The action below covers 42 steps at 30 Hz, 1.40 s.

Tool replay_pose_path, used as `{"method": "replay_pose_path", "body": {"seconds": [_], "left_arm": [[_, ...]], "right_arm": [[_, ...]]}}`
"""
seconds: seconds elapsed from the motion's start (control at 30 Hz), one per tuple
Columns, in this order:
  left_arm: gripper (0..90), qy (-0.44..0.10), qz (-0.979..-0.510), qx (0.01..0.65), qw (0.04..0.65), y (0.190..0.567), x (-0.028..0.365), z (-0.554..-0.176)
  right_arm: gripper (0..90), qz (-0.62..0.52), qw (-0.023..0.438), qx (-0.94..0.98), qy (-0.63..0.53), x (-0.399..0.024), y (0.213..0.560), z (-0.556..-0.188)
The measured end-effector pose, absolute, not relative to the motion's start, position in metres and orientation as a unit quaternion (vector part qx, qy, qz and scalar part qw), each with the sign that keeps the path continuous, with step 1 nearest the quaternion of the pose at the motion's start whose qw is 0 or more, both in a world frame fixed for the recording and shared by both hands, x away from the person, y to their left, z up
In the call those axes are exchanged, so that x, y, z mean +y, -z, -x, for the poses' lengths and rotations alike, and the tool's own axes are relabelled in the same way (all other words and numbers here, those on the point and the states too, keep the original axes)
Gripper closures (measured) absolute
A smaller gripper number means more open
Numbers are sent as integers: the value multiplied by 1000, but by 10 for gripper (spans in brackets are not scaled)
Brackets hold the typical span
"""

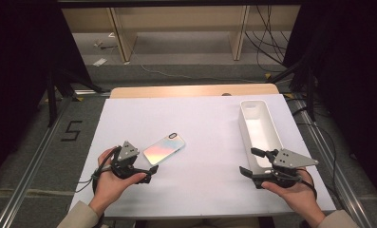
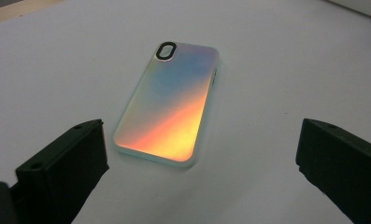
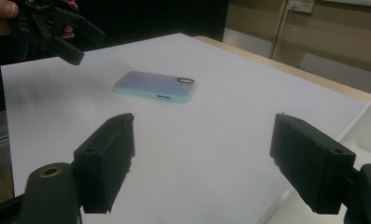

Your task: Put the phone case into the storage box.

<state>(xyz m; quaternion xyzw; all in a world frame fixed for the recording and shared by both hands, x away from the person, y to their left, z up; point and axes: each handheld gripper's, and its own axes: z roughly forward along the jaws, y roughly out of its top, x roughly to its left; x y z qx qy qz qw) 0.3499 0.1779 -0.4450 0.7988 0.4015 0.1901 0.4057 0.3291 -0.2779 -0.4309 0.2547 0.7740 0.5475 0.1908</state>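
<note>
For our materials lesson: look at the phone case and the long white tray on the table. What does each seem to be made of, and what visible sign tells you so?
Phone case: probably glossy plastic with an iridescent back, since it shimmers blue to orange; its pale mint rim looks like softer plastic or rubber.
White tray: likely smooth moulded plastic, judging by its rounded corners and even, slightly shiny walls.

Glossy iridescent phone case [image 2: 167,105], matt white table cover [image 1: 210,123]

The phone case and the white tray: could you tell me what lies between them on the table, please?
Nothing: the high view shows only bare white table between the phone case and the tray.
</note>
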Motion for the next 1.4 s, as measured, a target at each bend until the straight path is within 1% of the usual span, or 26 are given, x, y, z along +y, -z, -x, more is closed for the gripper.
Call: {"method": "replay_pose_path", "body": {"seconds": [0.33,0.5,0.63,0.93,1.27,1.4], "left_arm": [[16,-192,-806,400,392,443,175,-354],[15,-178,-827,391,363,446,168,-366],[15,-177,-832,388,355,447,163,-378],[19,-158,-855,381,314,455,154,-406],[48,-145,-881,366,261,462,142,-431],[55,-145,-888,359,250,464,137,-438]], "right_arm": [[229,-254,193,774,-547,-278,430,-328],[230,-253,193,774,-547,-277,430,-328],[230,-253,192,774,-548,-277,430,-328],[230,-253,193,774,-547,-278,430,-327],[230,-253,192,774,-547,-278,430,-327],[230,-253,193,774,-547,-278,430,-327]]}}
